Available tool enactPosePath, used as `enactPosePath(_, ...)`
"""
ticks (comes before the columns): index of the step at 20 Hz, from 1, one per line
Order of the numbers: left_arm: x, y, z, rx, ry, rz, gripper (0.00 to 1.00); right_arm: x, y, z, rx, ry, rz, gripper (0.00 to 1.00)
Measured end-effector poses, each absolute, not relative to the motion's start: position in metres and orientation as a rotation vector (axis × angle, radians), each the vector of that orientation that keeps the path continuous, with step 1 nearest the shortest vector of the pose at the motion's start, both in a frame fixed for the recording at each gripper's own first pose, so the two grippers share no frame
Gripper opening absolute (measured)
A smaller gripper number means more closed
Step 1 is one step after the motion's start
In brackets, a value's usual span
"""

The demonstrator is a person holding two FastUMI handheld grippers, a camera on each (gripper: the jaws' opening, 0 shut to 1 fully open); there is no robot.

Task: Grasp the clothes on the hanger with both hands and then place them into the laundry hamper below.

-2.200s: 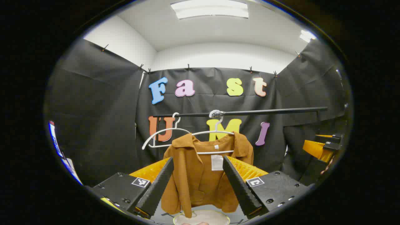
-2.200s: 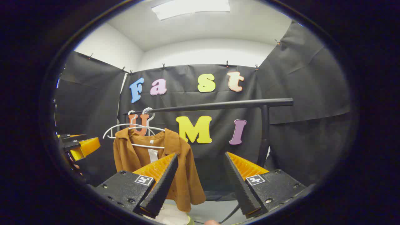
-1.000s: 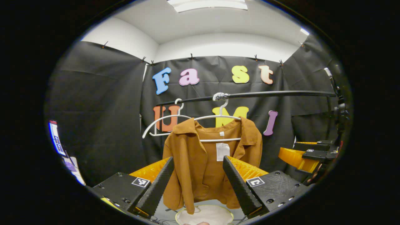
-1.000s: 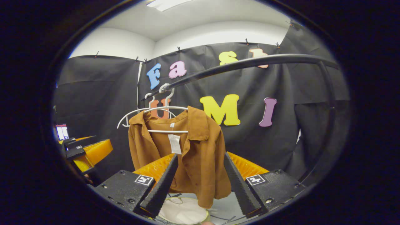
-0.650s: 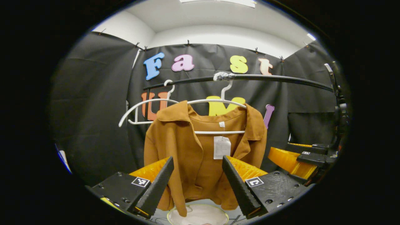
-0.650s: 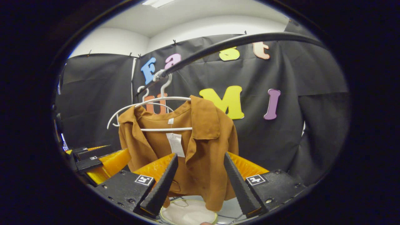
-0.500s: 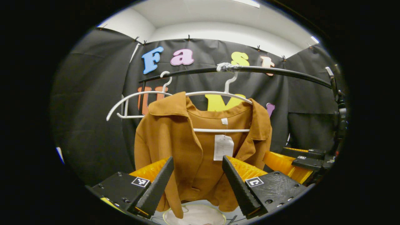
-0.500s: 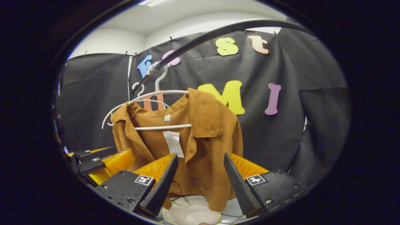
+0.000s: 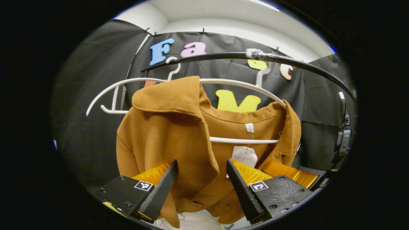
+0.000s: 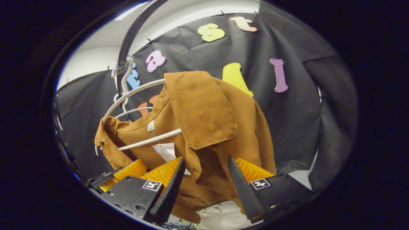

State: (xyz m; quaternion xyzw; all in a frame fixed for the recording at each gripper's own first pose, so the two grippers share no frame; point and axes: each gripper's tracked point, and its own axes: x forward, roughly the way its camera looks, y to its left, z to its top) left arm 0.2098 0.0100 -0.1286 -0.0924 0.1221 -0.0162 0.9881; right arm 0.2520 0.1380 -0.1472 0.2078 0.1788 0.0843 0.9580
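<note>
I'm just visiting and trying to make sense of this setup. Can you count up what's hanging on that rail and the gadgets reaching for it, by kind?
Brown jacket: 1
White hangers: 2, one carrying the jacket, one bare behind it
Black rail: 1
Grippers: 2, the left gripper and the right gripper, both with jaws apart around the jacket's cloth
Total: 6

no text can be read. the paper tag (image 9: 244, 155) inside the jacket (image 9: 172, 134) carries print too small to make out, and the neck label (image 9: 249, 127) looks blank. square coded markers (image 10: 152, 185) sit on the gripper bodies.
</note>
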Motion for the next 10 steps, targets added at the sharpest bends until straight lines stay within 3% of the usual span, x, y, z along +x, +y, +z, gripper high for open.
enactPosePath(3,0.227,0.012,-0.132,-0.208,0.240,-0.009,1.00,0.260,0.141,-0.146,0.500,0.368,0.181,0.85)
enactPosePath(4,0.232,0.013,-0.134,-0.219,0.239,0.000,0.94,0.262,0.140,-0.145,0.526,0.366,0.182,0.85)
enactPosePath(8,0.245,0.022,-0.135,-0.266,0.248,0.029,0.52,0.274,0.139,-0.147,0.618,0.366,0.190,0.72)
enactPosePath(9,0.242,0.025,-0.137,-0.264,0.258,0.035,0.41,0.274,0.140,-0.145,0.640,0.361,0.197,0.62)
enactPosePath(10,0.242,0.030,-0.139,-0.258,0.266,0.055,0.30,0.273,0.139,-0.145,0.655,0.355,0.195,0.60)
